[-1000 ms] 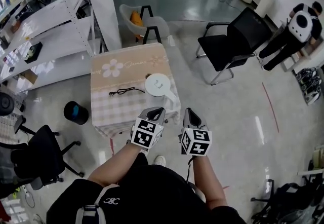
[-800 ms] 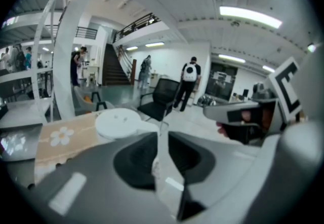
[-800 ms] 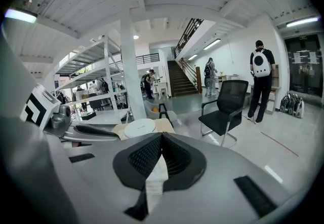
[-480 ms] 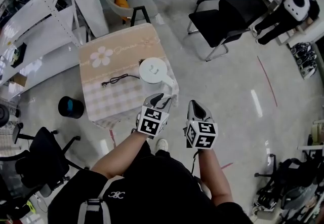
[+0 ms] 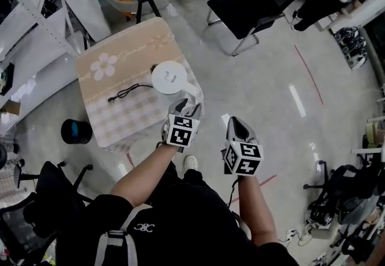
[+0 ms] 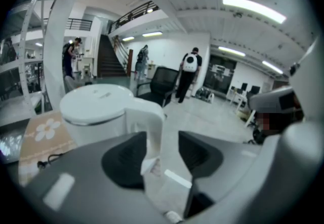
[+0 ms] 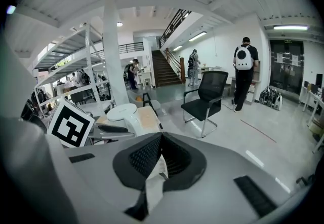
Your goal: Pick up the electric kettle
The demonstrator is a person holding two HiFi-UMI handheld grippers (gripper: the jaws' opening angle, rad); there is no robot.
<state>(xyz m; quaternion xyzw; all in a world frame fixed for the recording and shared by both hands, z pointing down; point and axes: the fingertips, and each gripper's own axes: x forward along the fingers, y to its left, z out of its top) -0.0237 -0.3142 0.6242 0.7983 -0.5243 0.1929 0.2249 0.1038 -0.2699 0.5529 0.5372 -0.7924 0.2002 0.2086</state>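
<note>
Both grippers have sunk and pushed forward toward the kettle [image 5: 168, 76] since a second ago, and the left gripper's [image 5: 187, 106] jaws have just been opening. Left of the kettle, a black cable [image 5: 123, 91] lies loose on the checked table [image 5: 114, 129], one end near the kettle's foot; I can't tell whether it is joined to anything. The kettle itself stands upright, white, lid down, close to the table corner nearest the person, with its handle [image 6: 152, 132] turned toward them. Just on the person's side of the kettle, the left gripper is released. Its jaws stand wide with the handle between them, and neither pad presses on it yet. The handle sits nearer the left pad than the right. Right of the kettle and well apart from it, the right gripper [image 5: 236, 121] hangs over the floor, clenched on nothing.

The off-centre handle looks like the main risk: if the jaws close as they stand, one pad would meet it first and could shove or twist the kettle. It stands so near the corner that a hard nudge might slide it toward the edge. A grip on that smooth, slim handle could also let the body swing down as it lifts. If the cable is attached, it may drag.
</note>
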